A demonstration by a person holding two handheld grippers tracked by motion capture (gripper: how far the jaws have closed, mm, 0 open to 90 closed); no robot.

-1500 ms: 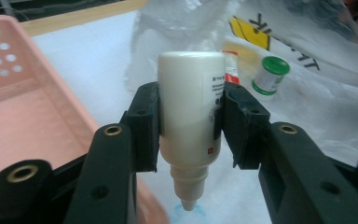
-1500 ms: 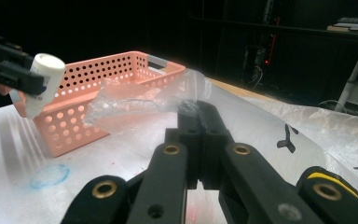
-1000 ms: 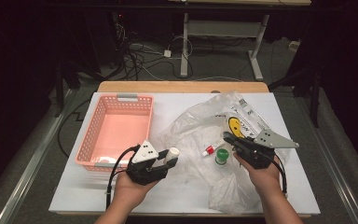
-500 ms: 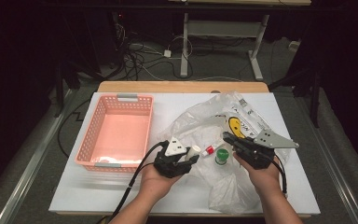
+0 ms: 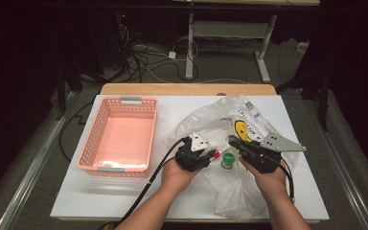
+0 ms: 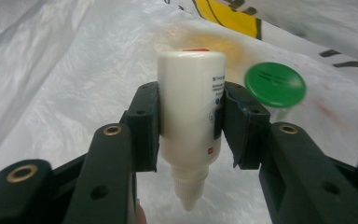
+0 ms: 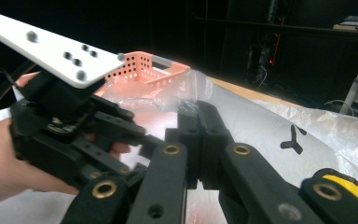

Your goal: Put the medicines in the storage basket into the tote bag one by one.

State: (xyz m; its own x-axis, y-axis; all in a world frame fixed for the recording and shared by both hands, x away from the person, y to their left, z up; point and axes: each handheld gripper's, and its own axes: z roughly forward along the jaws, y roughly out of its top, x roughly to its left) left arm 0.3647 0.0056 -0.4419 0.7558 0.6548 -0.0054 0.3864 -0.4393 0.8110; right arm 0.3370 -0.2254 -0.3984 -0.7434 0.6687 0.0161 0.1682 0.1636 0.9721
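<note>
- While the left gripper (image 5: 206,154) hangs over the clear plastic bag (image 5: 230,191), its jaws clasp a white squeeze bottle (image 6: 191,116) by the body; in the left gripper view the nozzle points toward the camera.
- Beside that bottle, a green-capped container (image 5: 228,160) rests on the bag, between the two grippers.
- At the bag's right part, the right gripper (image 7: 199,135) has its jaws pressed together; plastic film lies at their tips.
- Left of the bag stands a pink basket (image 5: 103,122) on the white table (image 5: 72,196).
</note>
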